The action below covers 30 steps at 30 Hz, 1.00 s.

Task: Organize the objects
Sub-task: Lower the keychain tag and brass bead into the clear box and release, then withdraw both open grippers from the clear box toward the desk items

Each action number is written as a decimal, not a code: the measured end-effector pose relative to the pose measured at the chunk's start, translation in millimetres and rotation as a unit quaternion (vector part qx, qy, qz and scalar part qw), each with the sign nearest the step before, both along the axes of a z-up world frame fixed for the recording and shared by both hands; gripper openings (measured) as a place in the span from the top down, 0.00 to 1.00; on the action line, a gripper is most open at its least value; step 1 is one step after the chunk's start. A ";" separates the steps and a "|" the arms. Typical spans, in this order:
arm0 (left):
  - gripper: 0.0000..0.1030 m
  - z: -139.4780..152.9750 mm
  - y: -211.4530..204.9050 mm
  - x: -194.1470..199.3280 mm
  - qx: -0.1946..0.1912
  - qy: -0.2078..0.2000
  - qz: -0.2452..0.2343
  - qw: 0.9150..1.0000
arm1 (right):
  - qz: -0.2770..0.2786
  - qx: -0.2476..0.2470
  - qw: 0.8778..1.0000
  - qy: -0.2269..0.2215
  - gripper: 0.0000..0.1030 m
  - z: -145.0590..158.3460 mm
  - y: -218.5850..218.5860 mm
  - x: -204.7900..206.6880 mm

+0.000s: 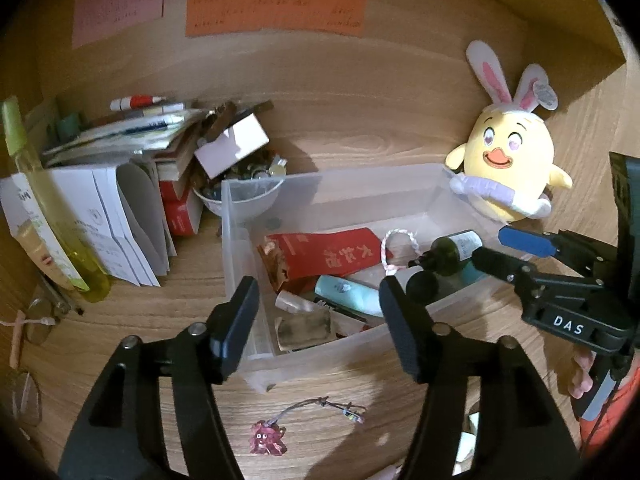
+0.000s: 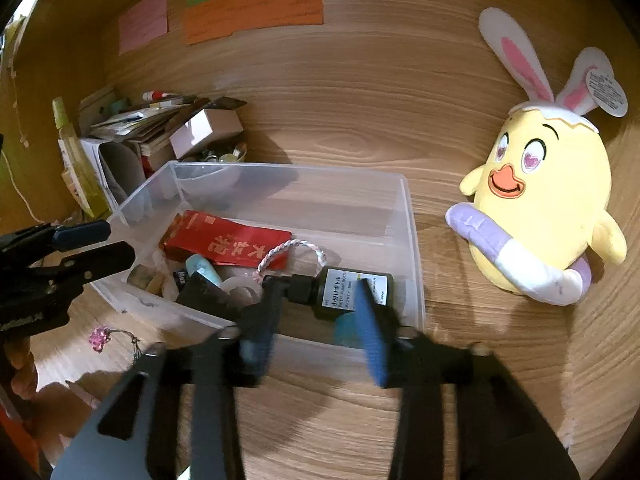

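A clear plastic bin point(image 1: 236, 240) point(image 2: 412, 240) stands on the wooden desk. In it lie a red packet point(image 1: 328, 258) point(image 2: 224, 240), a pale blue tube point(image 1: 348, 294), a pink-white cord bracelet point(image 2: 292, 248) and a dark green bottle point(image 1: 456, 250) point(image 2: 344, 288) on its side at the near right corner. My right gripper point(image 2: 316, 320) point(image 1: 496, 250) hovers over that corner, open, with the bottle just past its blue-padded fingertips and untouched. My left gripper point(image 1: 320, 320) point(image 2: 92, 244) is open above the bin's near left edge with nothing between its fingers.
A yellow chick plush with rabbit ears point(image 1: 508, 164) point(image 2: 540, 208) leans on the wall right of the bin. Stacked books and papers point(image 1: 132, 168), a full bowl point(image 1: 244, 196) and a yellow-green bottle point(image 1: 52, 216) crowd the left. A pink charm point(image 1: 268, 436) lies in front of the bin.
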<state>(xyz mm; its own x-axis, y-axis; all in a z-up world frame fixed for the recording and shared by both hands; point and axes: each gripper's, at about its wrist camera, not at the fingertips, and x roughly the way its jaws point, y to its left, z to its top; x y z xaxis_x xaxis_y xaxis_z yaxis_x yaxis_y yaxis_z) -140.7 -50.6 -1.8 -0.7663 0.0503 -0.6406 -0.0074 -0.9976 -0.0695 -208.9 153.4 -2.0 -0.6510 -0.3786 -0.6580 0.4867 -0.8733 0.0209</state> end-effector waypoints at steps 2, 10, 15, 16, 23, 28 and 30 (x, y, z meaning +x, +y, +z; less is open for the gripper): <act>0.31 5.4 0.8 4.8 -0.004 0.008 0.001 1.000 | 0.001 -0.001 1.000 0.002 0.49 1.9 -0.3 2.1; 0.09 20.6 -8.0 31.7 -0.016 0.031 0.015 0.999 | 0.004 -0.009 1.000 0.027 0.25 18.1 2.0 22.1; 0.09 14.9 -18.2 42.9 -0.014 0.018 0.022 0.999 | 0.014 -0.008 0.999 0.028 0.20 20.6 1.6 38.9; 0.09 12.2 -19.7 44.5 -0.015 0.013 0.025 0.999 | 0.018 -0.009 1.000 0.022 0.20 19.4 1.1 41.6; 0.09 -9.5 -26.7 54.5 -0.024 -0.022 0.034 0.999 | 0.033 0.003 0.999 0.011 0.20 7.3 -6.8 65.6; 0.09 -24.6 -30.2 61.8 -0.027 -0.044 0.034 0.998 | 0.035 0.014 0.999 -0.019 0.20 -11.3 -5.5 78.5; 0.09 -31.5 -32.1 63.6 -0.026 -0.053 0.034 0.998 | 0.034 0.021 0.998 -0.040 0.20 -21.7 -4.1 82.7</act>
